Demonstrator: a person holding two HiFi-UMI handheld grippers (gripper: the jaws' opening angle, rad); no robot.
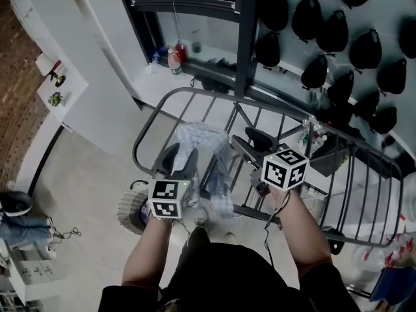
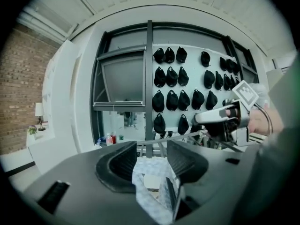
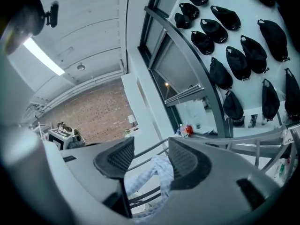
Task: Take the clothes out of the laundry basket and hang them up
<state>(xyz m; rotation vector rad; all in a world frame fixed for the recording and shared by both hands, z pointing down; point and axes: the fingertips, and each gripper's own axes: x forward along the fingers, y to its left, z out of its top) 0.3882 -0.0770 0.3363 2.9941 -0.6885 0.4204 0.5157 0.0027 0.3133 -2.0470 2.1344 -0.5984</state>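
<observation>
A pale blue-and-white patterned garment (image 1: 198,137) hangs bunched between my two grippers above the grey drying rack (image 1: 195,91). My left gripper (image 1: 181,158) grips its left part; in the left gripper view the cloth (image 2: 152,186) fills the gap deep between the jaws of my left gripper (image 2: 150,161). My right gripper (image 1: 250,142) holds the right part. In the right gripper view the cloth (image 3: 157,170) runs up against the right-hand pad of my right gripper (image 3: 147,161). A loose end (image 1: 221,197) dangles below the rack bars. The right gripper (image 2: 220,118) also shows in the left gripper view.
The round laundry basket (image 1: 130,210) stands on the floor at lower left, partly behind my left arm. Black caps (image 1: 335,31) hang on the wall behind the rack. Bottles (image 1: 174,58) stand on a low sill. A white shelf (image 1: 55,77) is at far left.
</observation>
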